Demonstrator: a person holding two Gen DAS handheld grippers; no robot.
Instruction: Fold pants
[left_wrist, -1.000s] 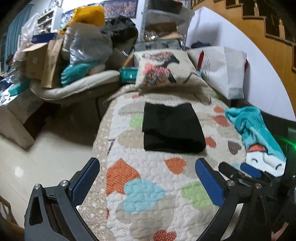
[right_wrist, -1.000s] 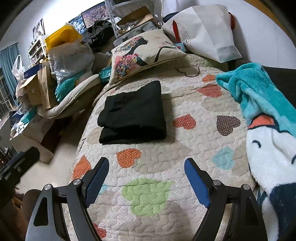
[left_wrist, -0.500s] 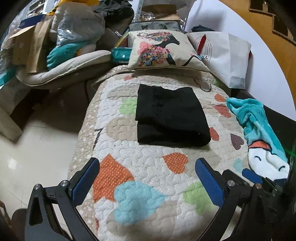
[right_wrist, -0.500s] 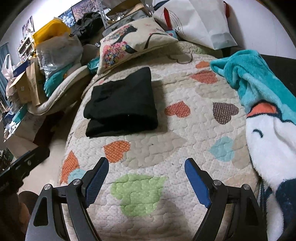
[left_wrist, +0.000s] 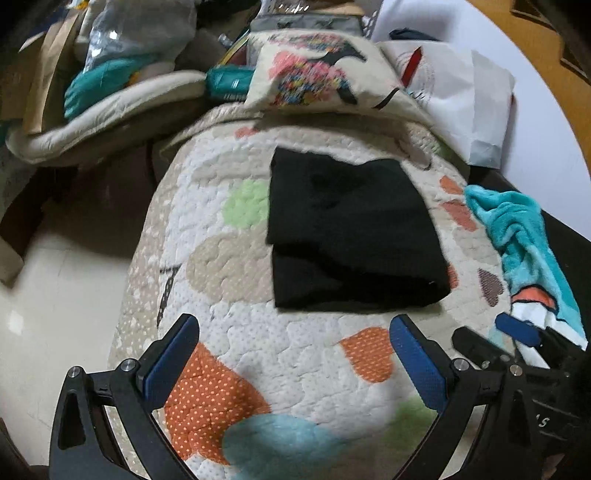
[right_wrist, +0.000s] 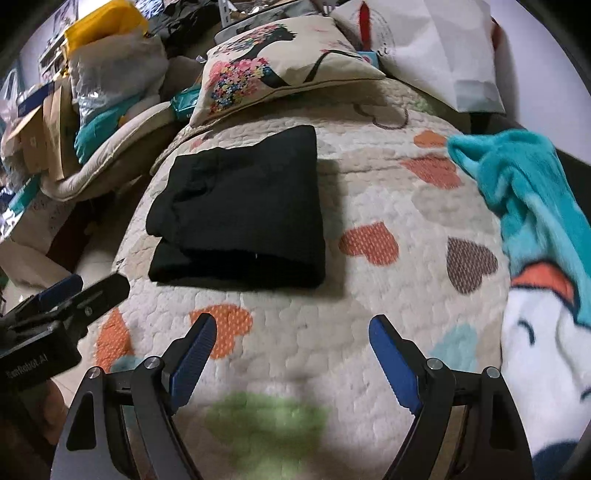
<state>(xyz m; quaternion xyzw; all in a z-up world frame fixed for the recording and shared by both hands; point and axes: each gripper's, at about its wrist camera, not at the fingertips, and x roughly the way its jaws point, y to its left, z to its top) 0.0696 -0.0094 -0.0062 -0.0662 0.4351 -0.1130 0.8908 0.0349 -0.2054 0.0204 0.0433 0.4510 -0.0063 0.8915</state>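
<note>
The black pants (left_wrist: 351, 232) lie folded into a thick rectangle on the heart-patterned quilt (left_wrist: 295, 350); they also show in the right wrist view (right_wrist: 243, 210). My left gripper (left_wrist: 291, 354) is open and empty, just short of the pants' near edge. My right gripper (right_wrist: 291, 350) is open and empty, in front of the pants' near right corner. Each gripper shows in the other's view: the right one (left_wrist: 517, 332), the left one (right_wrist: 66, 295).
A teal and white plush blanket (right_wrist: 535, 240) lies on the quilt's right side. A printed cushion (right_wrist: 280, 55) and a white bag (right_wrist: 443, 44) sit at the far end. Boxes and bags (right_wrist: 103, 74) pile up on the left, beyond the quilt's edge.
Both grippers have moved forward toward the folded pants, which now look larger and nearer. The pants have not moved. Both grippers stay open.
</note>
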